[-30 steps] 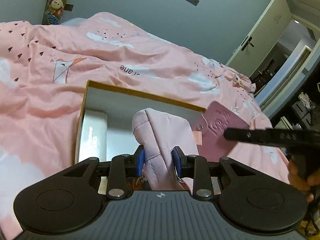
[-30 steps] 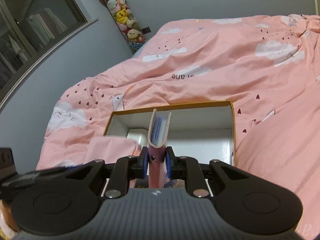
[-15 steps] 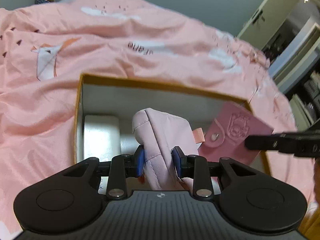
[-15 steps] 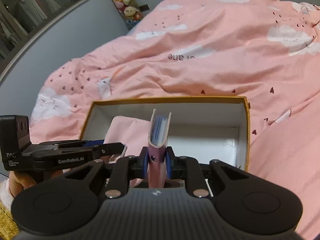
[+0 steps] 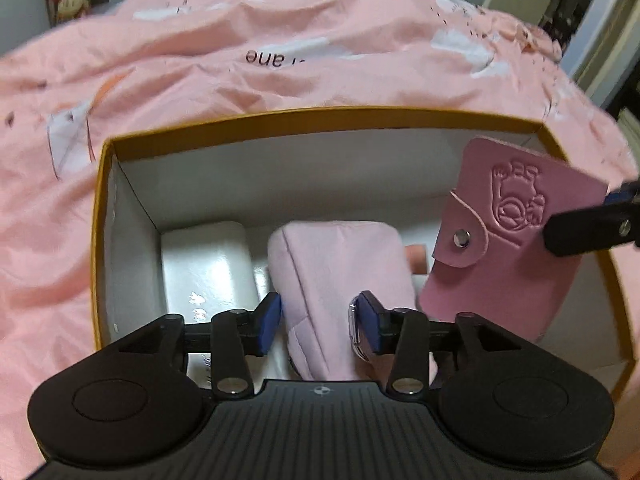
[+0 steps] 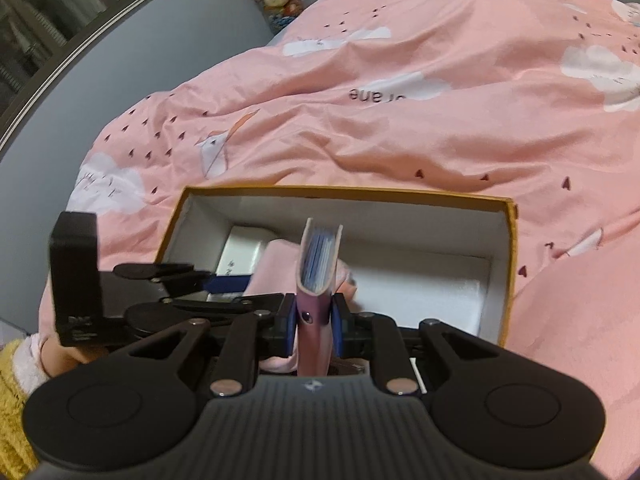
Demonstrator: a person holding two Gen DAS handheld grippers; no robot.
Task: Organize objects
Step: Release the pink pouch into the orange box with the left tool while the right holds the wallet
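A pink duvet [image 5: 280,60] covers the bed, and an open box [image 5: 320,114] sits on it. The left gripper [image 5: 319,318] hangs inside the box, its jaws opening around a pink pouch [image 5: 340,264]; the pads look just clear of it. The pouch lies mid-box beside a white case [image 5: 208,264] by the left wall. The right gripper [image 6: 314,330] is clamped on a pink card holder [image 6: 316,264], above the box's right half. Best to lift the left gripper straight up, then lower the holder into the free right side.

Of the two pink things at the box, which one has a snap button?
The card holder in the right gripper: flat, embossed, with a snap strap. The pouch between the opening left gripper is soft fabric.
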